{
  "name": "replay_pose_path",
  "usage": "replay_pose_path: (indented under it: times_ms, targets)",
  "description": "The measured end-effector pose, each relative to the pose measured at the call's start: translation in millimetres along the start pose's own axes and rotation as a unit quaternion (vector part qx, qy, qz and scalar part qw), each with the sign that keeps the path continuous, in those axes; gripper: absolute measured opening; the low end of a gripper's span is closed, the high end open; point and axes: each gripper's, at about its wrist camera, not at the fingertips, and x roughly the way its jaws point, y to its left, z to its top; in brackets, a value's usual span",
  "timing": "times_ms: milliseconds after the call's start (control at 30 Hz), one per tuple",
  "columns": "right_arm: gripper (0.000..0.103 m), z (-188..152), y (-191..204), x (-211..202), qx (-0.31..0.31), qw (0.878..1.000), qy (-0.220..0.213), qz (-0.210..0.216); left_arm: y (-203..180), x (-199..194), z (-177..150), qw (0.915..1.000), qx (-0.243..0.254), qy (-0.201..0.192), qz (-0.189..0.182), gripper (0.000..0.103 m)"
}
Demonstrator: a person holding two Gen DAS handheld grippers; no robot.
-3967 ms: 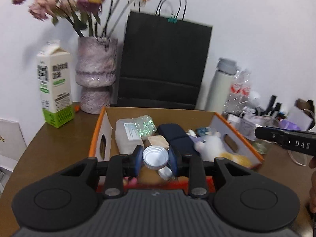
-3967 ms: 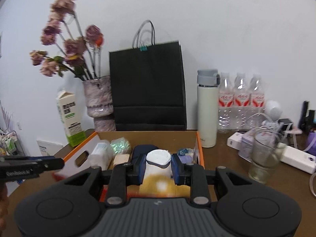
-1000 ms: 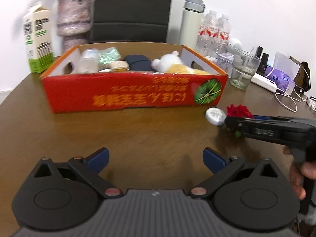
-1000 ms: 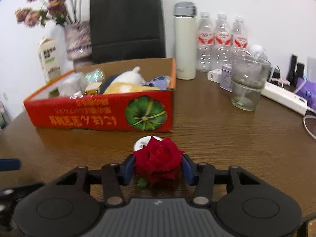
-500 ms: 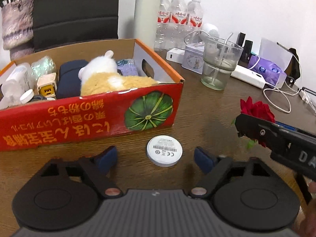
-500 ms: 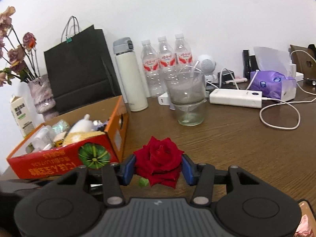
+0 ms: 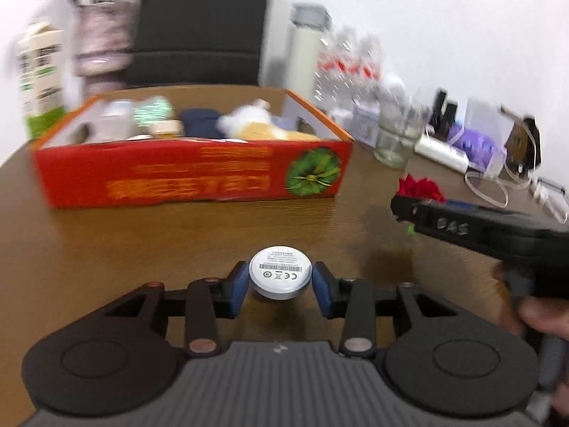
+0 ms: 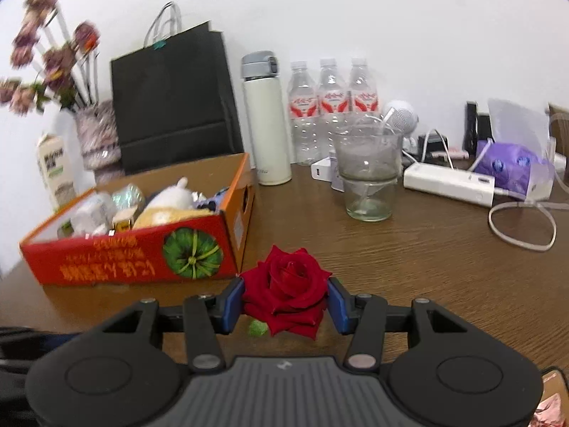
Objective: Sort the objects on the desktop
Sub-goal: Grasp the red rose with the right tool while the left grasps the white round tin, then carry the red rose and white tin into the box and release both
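- Left claw (image 7: 280, 279): its blue pads sit at both sides of the white round disc (image 7: 279, 277), label side up. The pads look to be touching its rim, so the disc reads as gripped. Whether it is lifted clear of the desk (image 7: 142, 235) cannot be told, though a small shadow lies beneath it.
- Right claw (image 8: 286, 300): closed on the red rose (image 8: 287, 290), bloom facing up and forward, a green bit showing at its lower left. The rose hangs just above the desk, near the right end of the box.
- Governing relation: the red cardboard box (image 7: 192, 174) lies straight ahead of the left claw and ahead-left of the right claw. Its long axis runs across the left view, with the printed long wall facing both claws. The right claw is nearer the box's right end (image 8: 245, 213); the left claw stands farther back, opposite the long wall.
- Judgement: any move into the box must rise over that near wall (its rim stands higher than both held items).
- Hard to make out: the left view is motion-blurred, so the box contents read only as a white-and-yellow plush (image 8: 170, 206) and indistinct packets. The rose stem is hidden behind the bloom. In the left view, the right claw's body covers most of the rose.
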Motion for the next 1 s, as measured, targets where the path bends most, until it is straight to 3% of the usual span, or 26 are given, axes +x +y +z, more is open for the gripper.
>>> replay_pose_path:
  times_ms: [100, 267, 433, 567, 733, 1000]
  targets:
    - [0.048, -7, 13, -1, -0.024, 1.0, 0.004, 0.005, 22, -36, -11, 0.9995, -0.012, -0.019, 0.023, 0.04]
    - [0.048, -21, 37, -14, -0.007, 0.999, 0.02, 0.028, 52, -74, -28, 0.9966, -0.035, -0.029, 0.069, 0.04]
    - [0.048, -42, 71, -65, 0.012, 0.996, 0.01, 0.091, 62, -99, -39, 0.9962, -0.043, -0.04, 0.064, 0.04]
    - [0.048, -55, 97, -101, -0.009, 0.993, 0.005, 0.12, 60, -123, -36, 0.9954, -0.035, -0.075, 0.05, 0.04]
    - [0.048, -52, 106, -124, -0.023, 0.993, -0.008, 0.116, 59, -135, -32, 0.9936, -0.035, -0.098, 0.043, 0.04]
    - [0.048, -43, 98, -115, -0.021, 0.995, -0.006, 0.101, 76, -128, -20, 0.9919, -0.044, -0.105, 0.056, 0.04]
